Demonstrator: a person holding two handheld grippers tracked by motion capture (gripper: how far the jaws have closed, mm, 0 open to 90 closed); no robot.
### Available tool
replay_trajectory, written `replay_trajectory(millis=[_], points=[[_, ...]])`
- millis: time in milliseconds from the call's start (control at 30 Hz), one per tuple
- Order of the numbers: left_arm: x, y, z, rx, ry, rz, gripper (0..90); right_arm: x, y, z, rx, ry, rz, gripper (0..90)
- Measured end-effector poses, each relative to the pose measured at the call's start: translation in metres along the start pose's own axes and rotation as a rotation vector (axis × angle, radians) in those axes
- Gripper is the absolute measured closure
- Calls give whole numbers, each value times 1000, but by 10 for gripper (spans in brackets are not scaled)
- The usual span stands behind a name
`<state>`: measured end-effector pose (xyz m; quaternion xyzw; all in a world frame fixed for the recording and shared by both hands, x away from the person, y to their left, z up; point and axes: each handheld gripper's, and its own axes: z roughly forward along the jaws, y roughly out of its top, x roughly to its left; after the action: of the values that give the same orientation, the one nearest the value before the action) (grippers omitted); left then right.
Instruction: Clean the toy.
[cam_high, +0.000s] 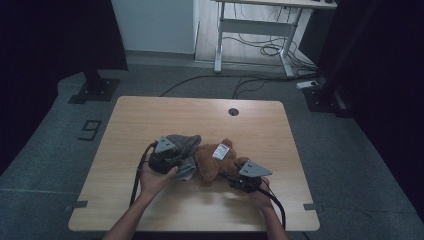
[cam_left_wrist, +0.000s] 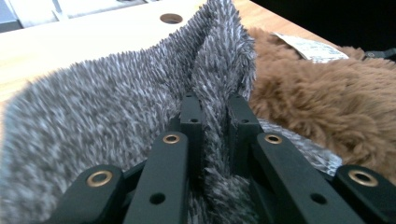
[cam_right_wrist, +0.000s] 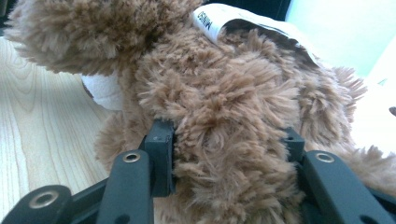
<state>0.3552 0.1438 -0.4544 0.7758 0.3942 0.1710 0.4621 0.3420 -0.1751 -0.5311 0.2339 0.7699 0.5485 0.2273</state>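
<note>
Pale wood forms the worktop (cam_high: 150, 120), on which a brown bear (cam_high: 215, 162) is laid beside a grey cloth (cam_high: 184, 145). A fold of the cloth is clenched by the left gripper (cam_left_wrist: 215, 116); the bear's body is grasped between the right gripper's (cam_right_wrist: 229, 140) jaws.

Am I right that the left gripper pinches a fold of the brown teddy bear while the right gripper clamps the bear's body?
Not quite: the left gripper pinches a fold of the grey fuzzy cloth, as the left gripper view shows. The right gripper does clamp the brown teddy bear.
</note>
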Motion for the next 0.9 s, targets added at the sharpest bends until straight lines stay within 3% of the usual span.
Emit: replay_trajectory(millis=[167, 300, 367, 433, 600, 667, 800, 900], points=[[25, -12, -17, -18, 58, -52, 796, -2, -1, 0, -4, 1, 10, 534], [48, -30, -22, 44, 130, -89, 798, -2, -1, 0, -6, 2, 17, 534], [56, -37, -25, 49, 131, -113, 800, -4, -2, 0, -10, 1, 28, 534], [55, -36, -29, 24, 121, -118, 800, -5, -2, 0, -11, 2, 37, 534], [24, -11, -31, -36, 80, -34, 801, -6, -2, 0, -11, -4, 50, 533], [6, 2, -28, -60, 37, -7, 801, -6, -3, 0, -11, -4, 52, 533], [-35, 23, -10, -59, -44, 73, 799, -6, -2, 0, -11, -2, 54, 532], [-62, 34, 9, -38, -74, 127, 799, -7, -2, 0, -10, -1, 54, 531]])
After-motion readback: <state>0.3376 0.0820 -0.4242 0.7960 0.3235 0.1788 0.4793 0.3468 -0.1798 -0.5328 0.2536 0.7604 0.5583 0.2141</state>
